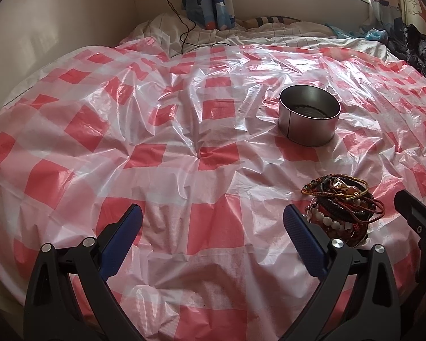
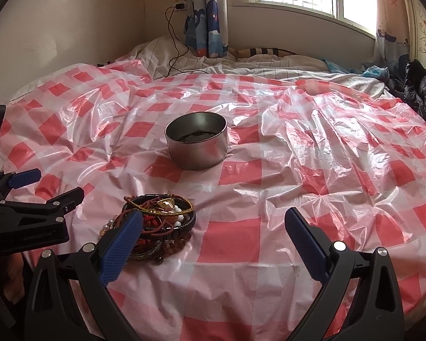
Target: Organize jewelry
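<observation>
Near the front edge of the bed, on the red-and-white checked plastic sheet (image 2: 241, 236), a tangled heap of bracelets (image 2: 159, 224) is piled: beaded strands, braided cords and a gold-coloured piece on top, all interlocked. Farther toward the middle of the bed, well apart from the heap, a round metal tin (image 2: 197, 145) stands upright with its lid off and something dark lying at its bottom.

Both tongs are spread wide and nothing is held. The left tongs (image 1: 213, 231) are aimed past the heap, which lies just beside their right finger; the right tongs (image 2: 214, 233) are likewise offset, with the heap touching or partly hidden behind their left finger (image 2: 122, 244).

The step in hand is judged to be the picking of a first bracelet for the tin. A single loop on top of the pile should be singled out, preferably the gold cord at the rim, and pinched across its thin section rather than around the whole bundle. The heap may need to be pinned by the other tongs so that tangled strands are not dragged along. A slow lift is advised, since the slick, wrinkled sheet could slide and beads may catch.
</observation>
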The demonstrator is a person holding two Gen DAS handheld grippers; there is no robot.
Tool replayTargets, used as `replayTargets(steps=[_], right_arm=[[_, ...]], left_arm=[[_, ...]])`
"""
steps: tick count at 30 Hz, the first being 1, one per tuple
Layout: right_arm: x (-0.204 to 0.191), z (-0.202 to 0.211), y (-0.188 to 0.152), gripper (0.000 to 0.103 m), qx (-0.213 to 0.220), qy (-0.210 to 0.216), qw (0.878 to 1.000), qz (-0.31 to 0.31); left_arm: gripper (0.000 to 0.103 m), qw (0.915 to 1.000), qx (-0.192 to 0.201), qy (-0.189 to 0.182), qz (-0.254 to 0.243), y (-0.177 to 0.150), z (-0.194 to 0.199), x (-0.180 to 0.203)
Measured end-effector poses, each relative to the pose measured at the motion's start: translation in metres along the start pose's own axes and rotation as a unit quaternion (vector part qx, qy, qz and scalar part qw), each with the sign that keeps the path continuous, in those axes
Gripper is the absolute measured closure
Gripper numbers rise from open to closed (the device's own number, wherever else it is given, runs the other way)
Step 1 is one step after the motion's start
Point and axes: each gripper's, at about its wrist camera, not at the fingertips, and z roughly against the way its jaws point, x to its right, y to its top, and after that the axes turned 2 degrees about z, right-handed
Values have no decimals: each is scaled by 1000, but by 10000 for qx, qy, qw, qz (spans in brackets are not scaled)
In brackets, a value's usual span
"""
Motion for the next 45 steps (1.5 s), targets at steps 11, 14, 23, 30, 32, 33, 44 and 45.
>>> replayTargets(steps=[11, 14, 23, 30, 32, 33, 44, 45], right_arm=[[-2, -2, 0, 7, -42, 178, 9998, 3], [-3, -3, 0, 7, -48, 207, 9998, 0], [-5, -7, 0, 7, -111, 317, 9994, 13], [-3, -9, 0, 7, -172, 391, 9991, -29], [-4, -10, 0, 7, -197, 431, 9989, -28], [-4, -11, 0, 7, -220, 445, 9988, -21], [-8, -18, 0, 7, -380, 480, 9981, 73], [-8, -19, 1, 7, -388, 503, 9979, 119]], left_arm=[[8, 9999, -101, -104, 21, -5, -3, 6], [8, 9998, -128, -121, 28, -5, -3, 6], [8, 9996, -237, -119, 41, 3, -12, -3], [8, 9995, -290, -117, 36, 5, -15, -6], [8, 9995, -304, -110, 40, 5, -15, -6], [8, 9995, -313, -98, 46, 5, -15, -6], [8, 9987, -444, -143, 220, 7, -22, -17], [8, 9987, -445, -148, 214, 7, -22, -17]])
